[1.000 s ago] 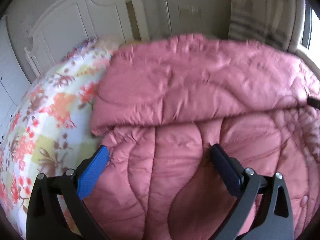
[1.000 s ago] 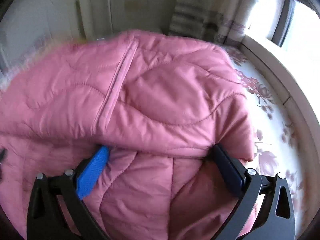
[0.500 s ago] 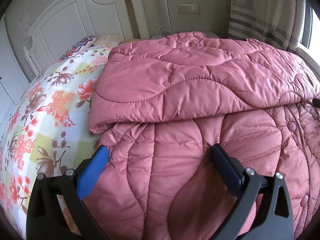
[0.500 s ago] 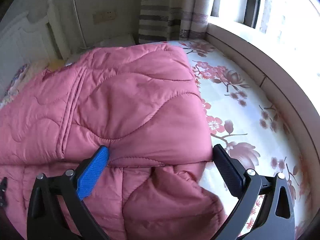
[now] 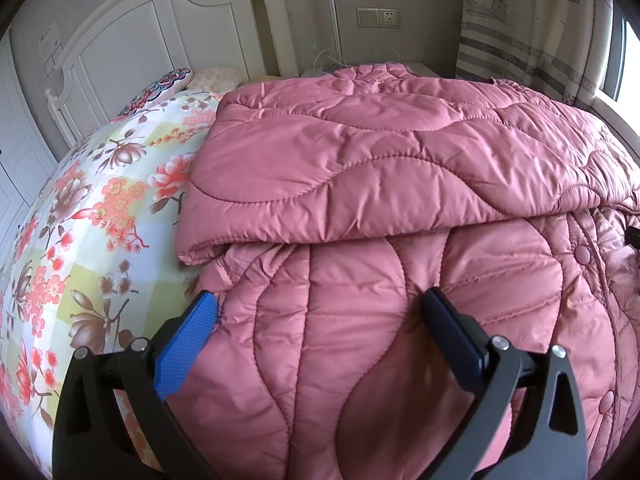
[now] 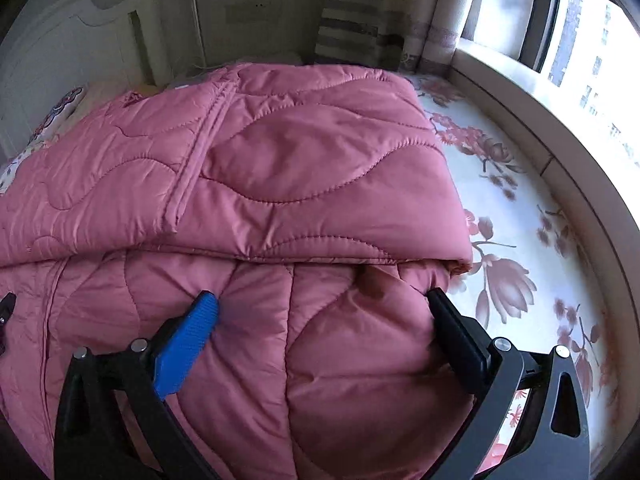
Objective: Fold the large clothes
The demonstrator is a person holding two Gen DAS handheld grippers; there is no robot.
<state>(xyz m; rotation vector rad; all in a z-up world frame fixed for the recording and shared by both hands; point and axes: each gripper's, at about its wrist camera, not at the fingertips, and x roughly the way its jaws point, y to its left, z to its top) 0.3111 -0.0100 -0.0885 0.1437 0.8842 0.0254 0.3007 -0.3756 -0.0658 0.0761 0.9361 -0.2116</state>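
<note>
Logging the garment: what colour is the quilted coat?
Dusty pink quilted coat, clearest in the left wrist view.

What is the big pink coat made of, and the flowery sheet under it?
The pink coat looks like smooth, slightly shiny synthetic fabric with soft padding inside: wavy stitched lines puff it up. The flowery sheet looks like thin, matte printed cloth, maybe cotton.

The folded upper layer of the pink quilted coat (image 5: 360,152), blurred in motion a second ago, is now seen settled flat. In the right wrist view its near edge (image 6: 340,248), drawn back toward 12 o'clock half a second ago, is again found close above the right gripper (image 6: 320,308), and less floral sheet (image 6: 520,208) is exposed at 3 o'clock.
</note>
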